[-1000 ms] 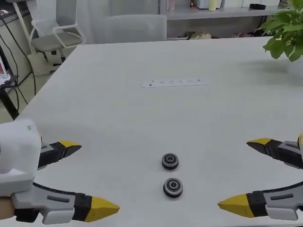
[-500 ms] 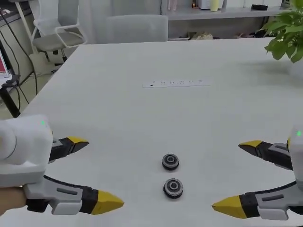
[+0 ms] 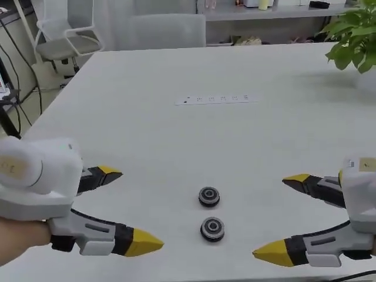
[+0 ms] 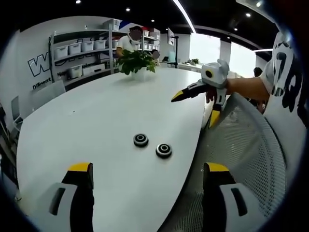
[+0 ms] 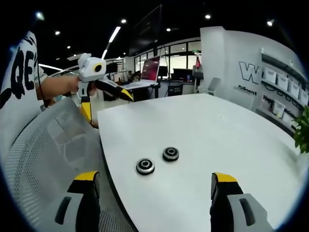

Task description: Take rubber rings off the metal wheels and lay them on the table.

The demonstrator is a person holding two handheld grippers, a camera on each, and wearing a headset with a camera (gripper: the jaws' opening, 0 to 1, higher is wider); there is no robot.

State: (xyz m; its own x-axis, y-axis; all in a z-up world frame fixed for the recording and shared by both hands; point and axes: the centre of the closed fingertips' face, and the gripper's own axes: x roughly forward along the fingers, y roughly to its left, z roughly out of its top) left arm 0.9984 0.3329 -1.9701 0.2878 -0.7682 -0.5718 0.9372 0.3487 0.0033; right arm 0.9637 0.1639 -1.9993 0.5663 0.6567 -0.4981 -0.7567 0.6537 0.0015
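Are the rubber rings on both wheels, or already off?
On. The far wheel and near wheel each show black rubber around the metal hub.

Since one second ago, the left gripper [image 3: 142, 207] has moved inward from the left side, closer to the near wheel [image 3: 212, 228] and the far wheel [image 3: 209, 197]. The right gripper [image 3: 268, 217] has also moved inward, from the right side, toward them.
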